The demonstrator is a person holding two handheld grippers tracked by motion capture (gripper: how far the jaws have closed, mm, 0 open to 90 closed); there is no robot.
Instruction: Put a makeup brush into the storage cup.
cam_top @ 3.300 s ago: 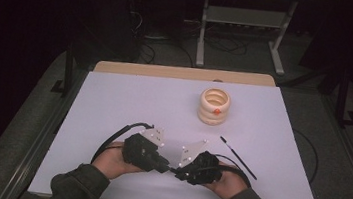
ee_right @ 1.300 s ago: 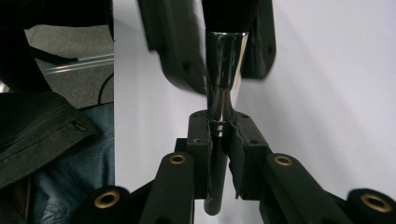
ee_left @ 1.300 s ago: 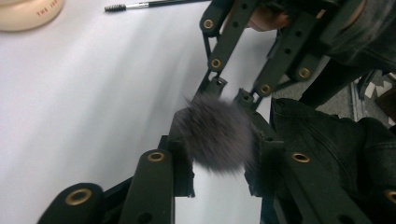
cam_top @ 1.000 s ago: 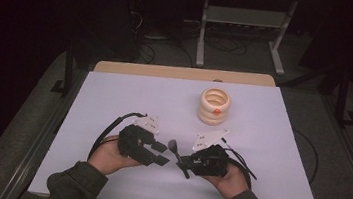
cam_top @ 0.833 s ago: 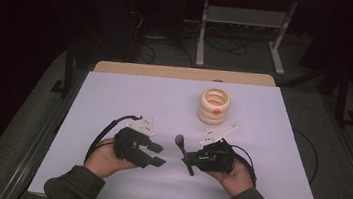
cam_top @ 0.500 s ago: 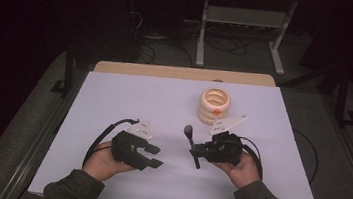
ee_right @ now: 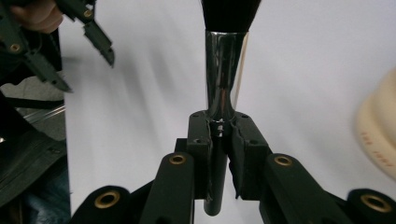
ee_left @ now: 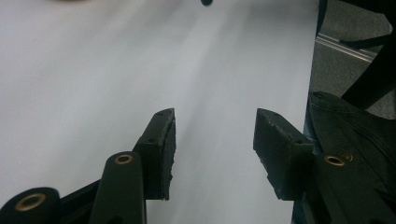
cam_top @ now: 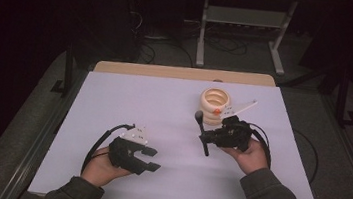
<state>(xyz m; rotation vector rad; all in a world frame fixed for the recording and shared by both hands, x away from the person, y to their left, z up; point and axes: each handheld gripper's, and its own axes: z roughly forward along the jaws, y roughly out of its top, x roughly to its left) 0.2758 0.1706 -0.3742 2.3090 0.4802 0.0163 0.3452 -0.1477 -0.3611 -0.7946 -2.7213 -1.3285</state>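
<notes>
My right gripper (cam_top: 209, 136) has its jaws clamped on a makeup brush (cam_top: 201, 131), pinching the handle just below the shiny metal ferrule (ee_right: 222, 77). In the right gripper view the dark bristles rise past the top edge and the end of the handle pokes out beneath the pads. From the high view I see the brush held slanted above the white table (cam_top: 164, 103), head toward the far side, near the cream ribbed holder (cam_top: 215, 105); whether the brush head touches that holder I can't quite tell, as the two overlap there.

My left gripper (cam_top: 150, 158) sits well apart, low over the near left part of the table. Its jaws have just been opening, and in the left gripper view I see only bare white surface between the two pads (ee_left: 164, 149). An orange spot (cam_top: 217, 111) shows on the holder's side.
</notes>
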